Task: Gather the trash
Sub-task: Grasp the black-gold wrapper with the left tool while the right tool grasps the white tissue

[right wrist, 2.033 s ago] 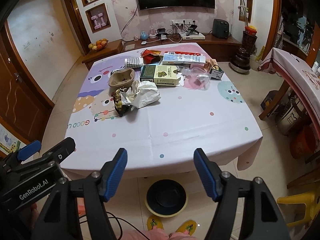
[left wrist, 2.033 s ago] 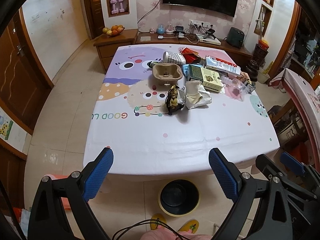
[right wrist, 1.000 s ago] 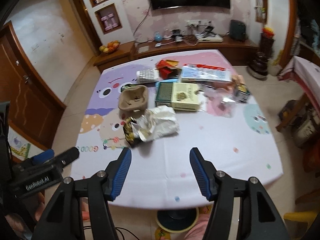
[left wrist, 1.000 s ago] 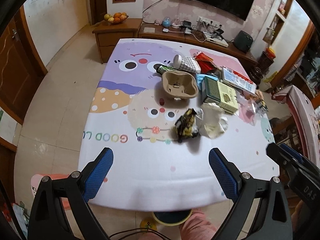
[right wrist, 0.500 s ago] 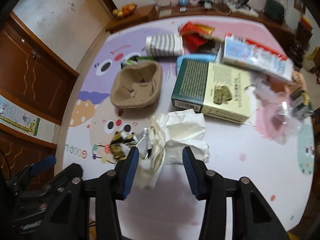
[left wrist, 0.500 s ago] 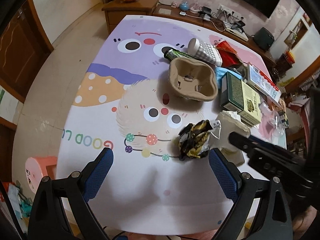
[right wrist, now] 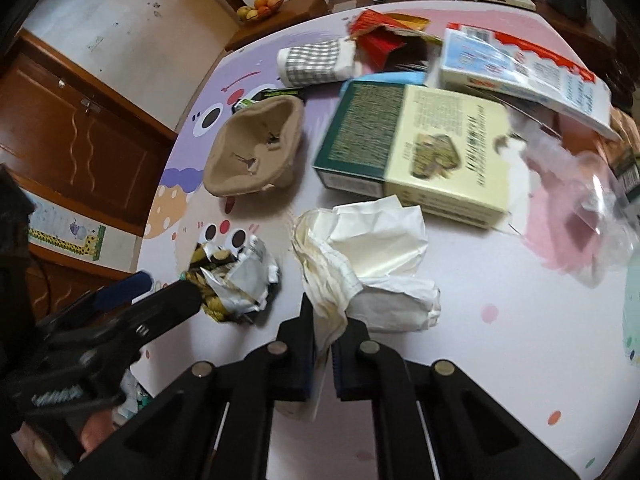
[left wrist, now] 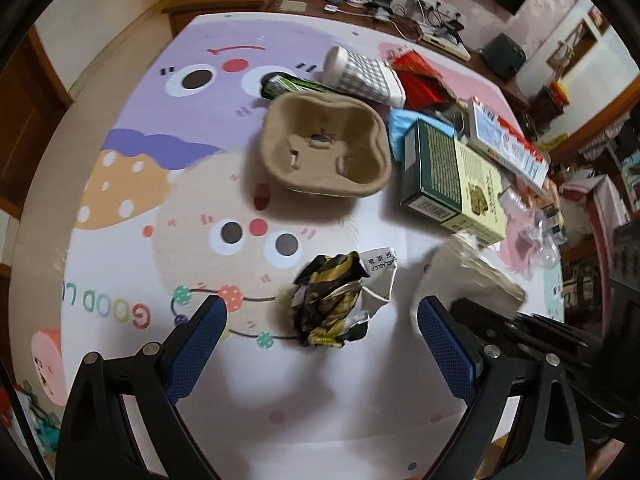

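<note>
Item: crumpled white paper wrapper (right wrist: 372, 256), lying on the cartoon-print tablecloth (right wrist: 500, 380) just in front of the green-and-cream box (right wrist: 420, 152), which serves as landmark. Likely very light, soft and springy; it should crush rather than resist, and a loose fold may tear or slip free if pulled fast. Best hold, by judgement: a bunched edge, not a single flap. Right gripper (right wrist: 322, 344): jaws drawn together, pinching the stained near edge of the wrapper. Companion item: crumpled gold-and-black foil wrapper (left wrist: 336, 300), to the left of the box and nearer the camera, equally light, crinkly, possibly slick. Left gripper (left wrist: 320, 336): jaws wide apart, straddling the foil without touching it. Other stock around the box: moulded pulp cup tray (left wrist: 326, 150) to its left, checked paper cup (left wrist: 360, 74) lying on its side beyond. The right wrist view alone shows the pinch on the paper; in the left wrist view the paper wrapper is a blurred shape, but there the foil's position between the open pads is plain.
</note>
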Demonstrator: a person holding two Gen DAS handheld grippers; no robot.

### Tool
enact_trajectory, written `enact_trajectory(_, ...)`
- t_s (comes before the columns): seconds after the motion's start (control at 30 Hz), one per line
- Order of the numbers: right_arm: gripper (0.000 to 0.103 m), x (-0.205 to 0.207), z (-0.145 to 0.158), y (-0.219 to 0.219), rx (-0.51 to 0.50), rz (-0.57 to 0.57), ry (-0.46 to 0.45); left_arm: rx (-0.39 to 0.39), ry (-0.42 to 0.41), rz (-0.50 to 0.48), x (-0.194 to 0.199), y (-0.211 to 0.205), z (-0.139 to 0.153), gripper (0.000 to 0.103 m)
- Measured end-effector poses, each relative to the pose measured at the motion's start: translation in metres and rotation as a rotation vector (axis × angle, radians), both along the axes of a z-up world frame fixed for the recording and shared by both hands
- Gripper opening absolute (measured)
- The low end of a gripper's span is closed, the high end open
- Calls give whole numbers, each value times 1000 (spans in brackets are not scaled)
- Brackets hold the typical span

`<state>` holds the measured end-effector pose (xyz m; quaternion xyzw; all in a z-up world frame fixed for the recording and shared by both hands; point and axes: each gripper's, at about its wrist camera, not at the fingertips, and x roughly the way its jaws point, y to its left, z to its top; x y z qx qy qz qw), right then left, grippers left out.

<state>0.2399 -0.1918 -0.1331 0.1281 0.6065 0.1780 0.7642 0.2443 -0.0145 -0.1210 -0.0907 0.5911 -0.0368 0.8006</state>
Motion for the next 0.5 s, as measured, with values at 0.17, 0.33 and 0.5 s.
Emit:
enact_trajectory(0.17, 6, -12, -1, -16, 8, -18, 7, 23, 52, -4, 11, -8, -18, 90)
enact_trajectory(0.33, 6, -24, 2, -21, 5, -11, 6, -30, 95, 13, 14, -6, -35, 56)
enact_trajectory(0.5, 6, -36, 11, -23, 4, -18, -7, -92, 2, 39, -3, 2, -20, 46)
